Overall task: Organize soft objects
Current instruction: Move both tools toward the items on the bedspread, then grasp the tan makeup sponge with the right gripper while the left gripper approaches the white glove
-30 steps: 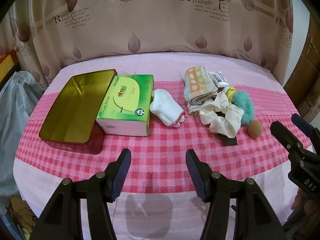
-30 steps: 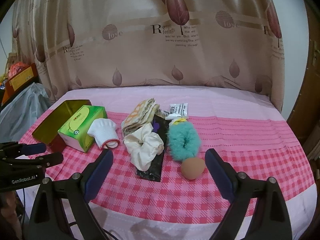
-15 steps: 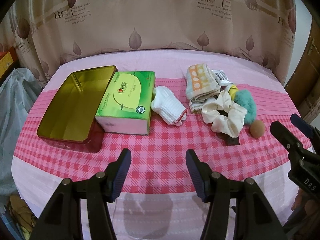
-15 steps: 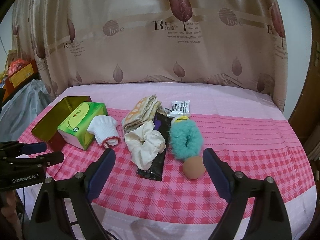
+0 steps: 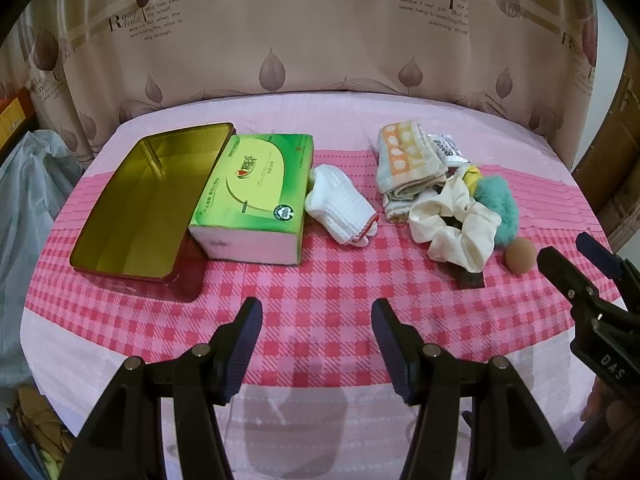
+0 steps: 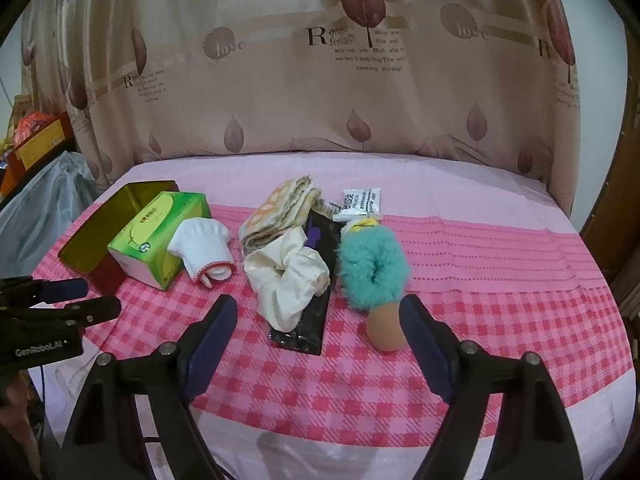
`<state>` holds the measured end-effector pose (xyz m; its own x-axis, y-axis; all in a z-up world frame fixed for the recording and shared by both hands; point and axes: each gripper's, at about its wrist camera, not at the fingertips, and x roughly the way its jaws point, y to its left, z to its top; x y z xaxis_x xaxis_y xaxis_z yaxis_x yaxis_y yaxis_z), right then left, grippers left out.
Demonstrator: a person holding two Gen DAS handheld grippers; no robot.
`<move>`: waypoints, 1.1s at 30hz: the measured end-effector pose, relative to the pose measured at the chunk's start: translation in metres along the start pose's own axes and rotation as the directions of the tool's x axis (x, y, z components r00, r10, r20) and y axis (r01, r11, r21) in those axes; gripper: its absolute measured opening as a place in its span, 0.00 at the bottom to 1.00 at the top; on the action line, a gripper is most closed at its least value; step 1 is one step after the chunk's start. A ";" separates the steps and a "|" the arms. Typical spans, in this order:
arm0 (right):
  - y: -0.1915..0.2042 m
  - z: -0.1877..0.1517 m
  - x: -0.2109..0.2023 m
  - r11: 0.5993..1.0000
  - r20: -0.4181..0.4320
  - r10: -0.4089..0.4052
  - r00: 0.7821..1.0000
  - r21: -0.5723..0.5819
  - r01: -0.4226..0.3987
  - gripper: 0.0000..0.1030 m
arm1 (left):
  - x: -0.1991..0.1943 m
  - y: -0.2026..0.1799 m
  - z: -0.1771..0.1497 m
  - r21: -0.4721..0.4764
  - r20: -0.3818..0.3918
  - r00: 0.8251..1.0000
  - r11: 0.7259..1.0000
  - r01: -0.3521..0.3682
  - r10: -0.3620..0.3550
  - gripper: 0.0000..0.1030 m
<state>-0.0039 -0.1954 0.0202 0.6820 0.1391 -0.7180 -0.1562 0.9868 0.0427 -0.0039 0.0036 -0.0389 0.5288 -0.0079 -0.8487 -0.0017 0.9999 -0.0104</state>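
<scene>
An open gold tin (image 5: 136, 204) (image 6: 100, 220) lies at the left, a green tissue box (image 5: 252, 192) (image 6: 156, 236) beside it. To the right lie a white glove (image 5: 340, 206) (image 6: 204, 248), a folded orange towel (image 5: 404, 160) (image 6: 280, 208), a cream scrunchie (image 5: 456, 224) (image 6: 288, 276), a teal fluffy scrunchie (image 5: 498, 204) (image 6: 372, 268) and a tan sponge egg (image 5: 520, 256) (image 6: 386, 328). My left gripper (image 5: 316, 336) is open and empty over the table's front. My right gripper (image 6: 318, 330) is open and empty, its right finger beside the egg.
A black flat packet (image 6: 312, 312) lies under the scrunchies and a white sachet (image 6: 358, 204) behind them. A leaf-print curtain (image 6: 320, 80) closes the back. A grey plastic bag (image 5: 24, 200) sits off the table's left edge.
Both grippers have moved forward a little toward the objects; the right one is now close to the sponge egg. Nothing on the table has moved.
</scene>
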 end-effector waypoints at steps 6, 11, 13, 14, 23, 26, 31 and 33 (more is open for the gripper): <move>-0.011 -0.002 0.011 1.000 -0.030 -0.018 0.999 0.005 0.019 0.77 | 0.007 0.003 0.000 -0.008 -0.016 1.000 1.000 0.000 0.000 0.56; -0.022 -0.008 0.026 0.999 -0.070 -0.048 0.996 -0.001 0.048 0.72 | 0.016 0.005 0.001 -0.016 -0.035 0.999 1.000 -0.003 0.002 0.56; -0.028 -0.011 0.034 0.998 -0.095 -0.060 0.994 0.004 0.060 0.68 | 0.020 0.007 0.002 -0.017 -0.042 0.999 1.000 -0.003 0.003 0.56; -0.030 -0.012 0.037 0.998 -0.103 -0.066 0.993 0.004 0.067 0.68 | 0.021 0.007 0.002 -0.018 -0.045 0.999 1.000 -0.003 0.002 0.56; -0.051 -0.013 0.074 0.995 -0.188 -0.093 0.978 0.009 0.097 0.57 | 0.040 0.010 0.008 -0.023 -0.082 0.997 1.000 0.001 -0.003 0.56; -0.057 -0.013 0.086 0.997 -0.214 -0.071 0.974 0.027 0.078 0.57 | 0.049 0.011 0.012 -0.025 -0.097 0.995 1.000 -0.002 0.000 0.56; -0.056 -0.014 0.099 0.997 -0.229 -0.067 0.971 0.021 0.073 0.45 | 0.059 0.007 0.020 -0.019 -0.110 0.994 1.000 0.009 -0.011 0.56; -0.057 -0.013 0.102 0.997 -0.227 -0.059 0.972 0.027 0.067 0.45 | 0.064 0.005 0.023 -0.019 -0.118 0.993 1.000 0.011 -0.014 0.56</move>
<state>0.0652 -0.2389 -0.0647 0.5100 0.0577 -0.8582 -0.0910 0.9958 0.0128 0.0496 0.0086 -0.0808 0.4253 -0.0222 -0.9048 -0.0120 0.9995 -0.0301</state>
